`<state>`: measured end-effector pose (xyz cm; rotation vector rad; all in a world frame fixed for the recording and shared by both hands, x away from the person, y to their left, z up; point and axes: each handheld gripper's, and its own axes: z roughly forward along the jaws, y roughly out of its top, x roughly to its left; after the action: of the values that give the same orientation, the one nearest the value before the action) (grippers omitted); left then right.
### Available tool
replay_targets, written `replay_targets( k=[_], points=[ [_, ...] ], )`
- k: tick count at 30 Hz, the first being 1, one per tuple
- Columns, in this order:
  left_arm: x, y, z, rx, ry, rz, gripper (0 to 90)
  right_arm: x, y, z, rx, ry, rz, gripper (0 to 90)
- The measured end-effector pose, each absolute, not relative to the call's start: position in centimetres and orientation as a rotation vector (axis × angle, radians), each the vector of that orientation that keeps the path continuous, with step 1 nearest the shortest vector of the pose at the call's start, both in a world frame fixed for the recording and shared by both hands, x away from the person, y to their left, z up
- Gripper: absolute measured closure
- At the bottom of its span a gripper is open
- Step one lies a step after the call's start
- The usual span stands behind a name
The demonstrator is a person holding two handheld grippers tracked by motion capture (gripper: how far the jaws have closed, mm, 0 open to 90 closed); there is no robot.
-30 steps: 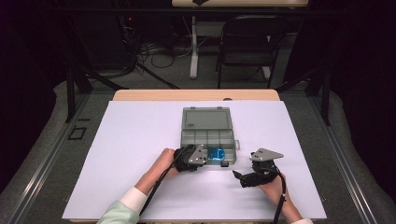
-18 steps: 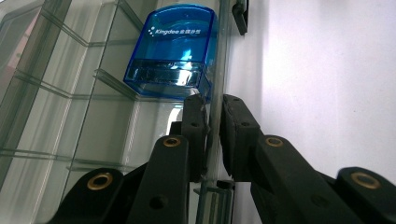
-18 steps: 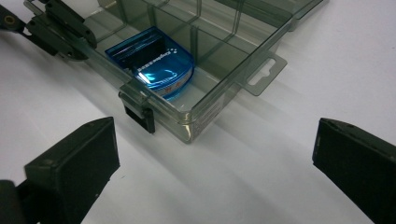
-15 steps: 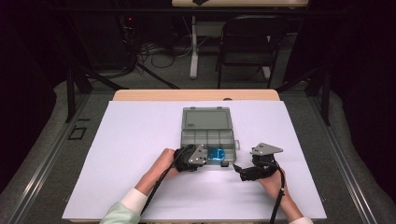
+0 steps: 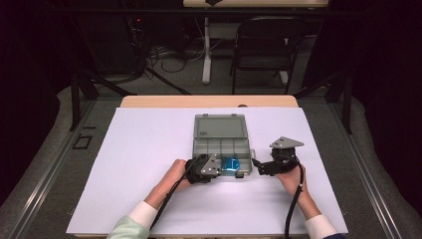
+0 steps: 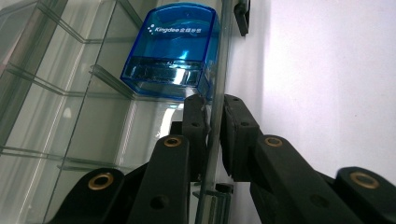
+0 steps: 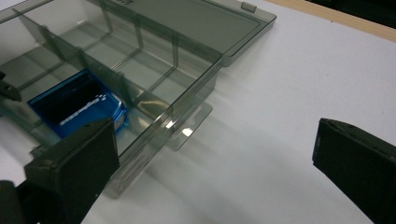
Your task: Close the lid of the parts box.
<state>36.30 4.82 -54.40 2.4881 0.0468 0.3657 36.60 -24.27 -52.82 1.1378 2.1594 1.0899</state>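
Observation:
A clear grey compartment box [image 5: 199, 149] lies open on the white table, its lid [image 5: 220, 128] folded back. A blue translucent case [image 5: 230, 165] printed "Kingdee" [image 6: 173, 51] rests in a front compartment [image 7: 74, 107]. My left gripper [image 5: 218, 169] [image 6: 213, 105] is shut on the box's thin front wall, one pad inside and one outside, just short of the blue case. My right gripper [image 5: 256, 164] [image 7: 212, 149] stands open at the box's right front corner, with bare table between its jaws and a small clear tab [image 7: 187, 130] of the box just ahead.
The box [image 7: 154, 51] has several dividers forming other compartments. A small black latch [image 6: 242, 16] sits on the outer side of the front wall. White table cover [image 5: 149, 149] spreads to both sides. A chair [image 5: 266, 45] and cables stand beyond the far edge.
My right gripper has moved away from the table's near edge and closer to the box's right front corner. The left gripper has stayed clamped on the front wall.

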Motion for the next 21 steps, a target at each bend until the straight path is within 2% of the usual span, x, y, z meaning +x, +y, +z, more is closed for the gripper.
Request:
replay_targets(
  k=[21],
  points=[
    [36.4, 4.9, -54.4, 2.493, 0.044, 0.359, 81.0, 43.8, -24.6, -52.3, 1.182, 2.213, 1.133, 0.0]
  ],
)
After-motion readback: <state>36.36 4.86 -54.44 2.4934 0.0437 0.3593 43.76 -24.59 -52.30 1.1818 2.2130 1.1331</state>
